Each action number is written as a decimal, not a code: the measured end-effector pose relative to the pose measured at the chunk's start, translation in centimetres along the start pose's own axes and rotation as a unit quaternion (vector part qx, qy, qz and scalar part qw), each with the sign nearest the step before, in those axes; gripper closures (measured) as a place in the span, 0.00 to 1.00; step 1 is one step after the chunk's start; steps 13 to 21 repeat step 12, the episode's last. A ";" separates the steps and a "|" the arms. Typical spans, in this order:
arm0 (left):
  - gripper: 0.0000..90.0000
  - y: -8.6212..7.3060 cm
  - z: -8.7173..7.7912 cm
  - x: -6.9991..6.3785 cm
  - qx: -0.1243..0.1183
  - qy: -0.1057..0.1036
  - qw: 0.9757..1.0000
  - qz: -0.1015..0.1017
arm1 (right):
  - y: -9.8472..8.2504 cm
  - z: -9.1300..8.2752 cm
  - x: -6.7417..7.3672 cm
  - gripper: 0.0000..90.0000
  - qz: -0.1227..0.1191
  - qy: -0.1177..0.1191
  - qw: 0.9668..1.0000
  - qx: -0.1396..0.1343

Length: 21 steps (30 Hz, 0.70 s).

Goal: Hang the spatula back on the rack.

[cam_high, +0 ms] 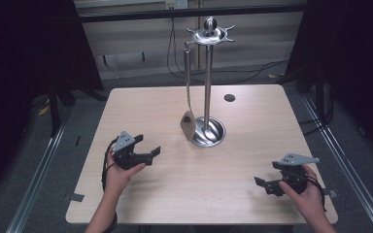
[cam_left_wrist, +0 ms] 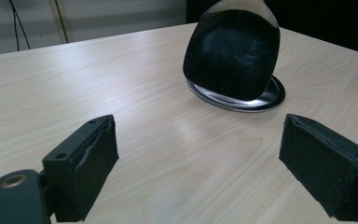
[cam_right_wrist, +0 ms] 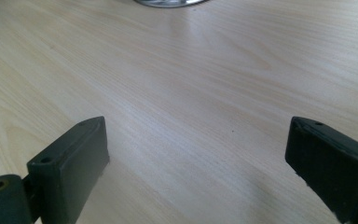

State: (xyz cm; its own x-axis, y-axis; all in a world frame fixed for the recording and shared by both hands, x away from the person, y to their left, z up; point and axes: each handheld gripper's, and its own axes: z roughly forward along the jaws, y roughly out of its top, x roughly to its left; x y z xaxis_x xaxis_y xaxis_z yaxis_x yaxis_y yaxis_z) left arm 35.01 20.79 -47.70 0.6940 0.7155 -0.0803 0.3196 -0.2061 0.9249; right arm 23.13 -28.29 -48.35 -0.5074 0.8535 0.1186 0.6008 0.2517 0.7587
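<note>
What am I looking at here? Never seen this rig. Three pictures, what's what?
No robot: a person sits at a wooden table holding a hand-operated two-jaw gripper in each hand. The high view looks down from above the person; the left gripper shows at the left, the right gripper at the right.

The other two pictures come from cameras riding on the grippers, looking out between their black jaws. Both sets of jaws stand wide open and hold nothing.

On the table stands a metal utensil stand with a round base. A spatula hangs from its top hooks, its blade down near the base. The left gripper view faces that blade closely; the right gripper view looks across bare tabletop.
</note>
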 end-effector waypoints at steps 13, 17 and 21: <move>0.12 -0.5 -0.1 0.5 0.004 -0.001 1.000 -0.020 | -0.4 -0.1 -0.5 0.06 0.004 -0.003 1.000 0.001; 0.12 -0.5 -0.1 0.5 0.004 -0.001 1.000 -0.020 | -0.4 -0.1 -0.5 0.06 0.004 -0.003 1.000 0.001; 0.12 -0.5 -0.1 0.5 0.004 -0.001 1.000 -0.020 | -0.4 -0.1 -0.5 0.06 0.004 -0.003 1.000 0.001</move>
